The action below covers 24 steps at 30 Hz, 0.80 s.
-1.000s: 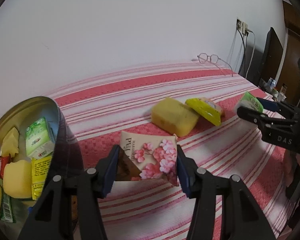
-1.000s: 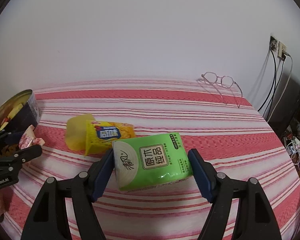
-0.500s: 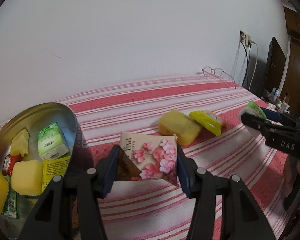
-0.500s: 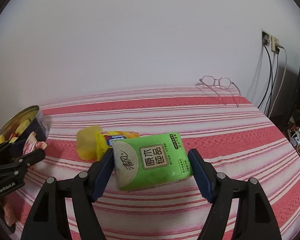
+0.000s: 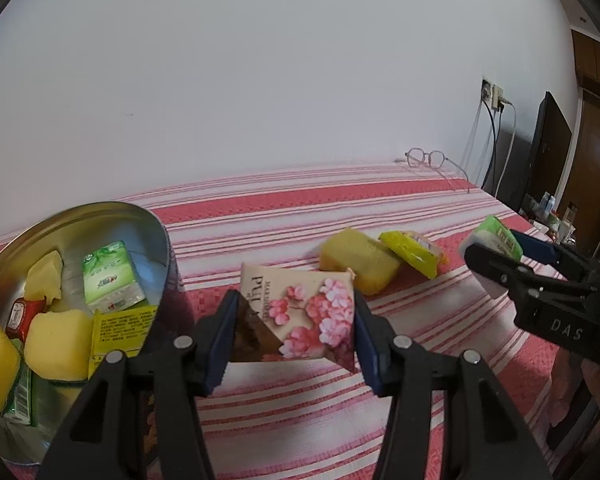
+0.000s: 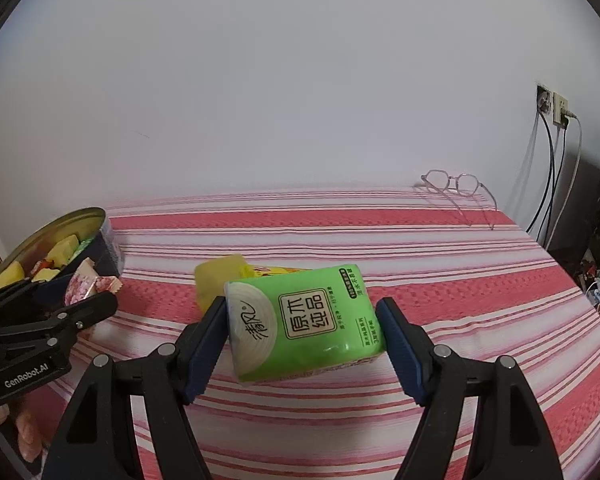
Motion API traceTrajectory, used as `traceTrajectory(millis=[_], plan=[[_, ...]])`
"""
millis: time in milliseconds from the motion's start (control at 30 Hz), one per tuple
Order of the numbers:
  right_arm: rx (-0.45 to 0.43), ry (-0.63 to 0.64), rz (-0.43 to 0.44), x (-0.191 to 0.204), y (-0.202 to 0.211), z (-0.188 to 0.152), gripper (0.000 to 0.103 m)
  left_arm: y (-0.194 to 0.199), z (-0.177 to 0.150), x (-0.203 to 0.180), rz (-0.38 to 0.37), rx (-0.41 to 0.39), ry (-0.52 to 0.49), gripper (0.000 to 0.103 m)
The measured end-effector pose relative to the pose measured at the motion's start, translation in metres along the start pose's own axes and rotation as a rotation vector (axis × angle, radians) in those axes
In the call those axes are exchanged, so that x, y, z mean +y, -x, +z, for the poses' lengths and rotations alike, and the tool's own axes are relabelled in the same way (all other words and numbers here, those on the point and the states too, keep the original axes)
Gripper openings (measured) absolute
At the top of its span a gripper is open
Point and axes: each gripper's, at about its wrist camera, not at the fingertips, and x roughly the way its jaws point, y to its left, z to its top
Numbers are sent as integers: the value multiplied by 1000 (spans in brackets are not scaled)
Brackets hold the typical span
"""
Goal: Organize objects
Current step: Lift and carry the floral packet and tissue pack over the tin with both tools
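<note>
My left gripper (image 5: 296, 328) is shut on a flowered pink and brown packet (image 5: 300, 316), held above the striped cloth just right of a round metal tin (image 5: 156, 224) that holds yellow sponges, green tissue packs and sachets. My right gripper (image 6: 302, 336) is shut on a green tissue pack (image 6: 304, 324), held in the air over the table's middle. A yellow sponge (image 5: 360, 264) and a yellow snack packet (image 5: 414, 252) lie together on the cloth between the two grippers. The right gripper shows at the right of the left wrist view (image 5: 500, 256).
A pair of glasses (image 6: 456, 188) lies at the table's far right edge by the wall. Cables hang from a wall socket (image 6: 552, 108) past the right edge. The tin also shows at the left of the right wrist view (image 6: 100, 220).
Both grippers have risen and tilted up while keeping their loads. The left gripper has moved left toward the tin, which now shows more of its inside.
</note>
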Motion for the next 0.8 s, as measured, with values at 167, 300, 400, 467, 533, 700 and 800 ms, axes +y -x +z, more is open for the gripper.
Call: traceTrajectory(millis=[167, 300, 400, 467, 533, 700, 800], plan=[[-17, 3, 8, 6, 3, 0, 76, 6, -1, -1, 18, -23, 3, 53], [-24, -2, 17, 9, 4, 0, 76, 10, -2, -1, 28, -40, 0, 53], [-28, -1, 22, 13, 6, -1, 76, 11, -2, 1, 23, -38, 14, 53], [-30, -4, 27, 14, 7, -2, 76, 14, -4, 4, 26, -46, 24, 53], [-34, -1, 30, 16, 8, -2, 76, 16, -4, 5, 27, -51, 28, 53], [-44, -5, 35, 17, 9, -3, 76, 20, -6, 6, 36, -65, 23, 53], [-48, -3, 35, 21, 12, -4, 76, 26, -7, 4, 49, -83, 15, 53]])
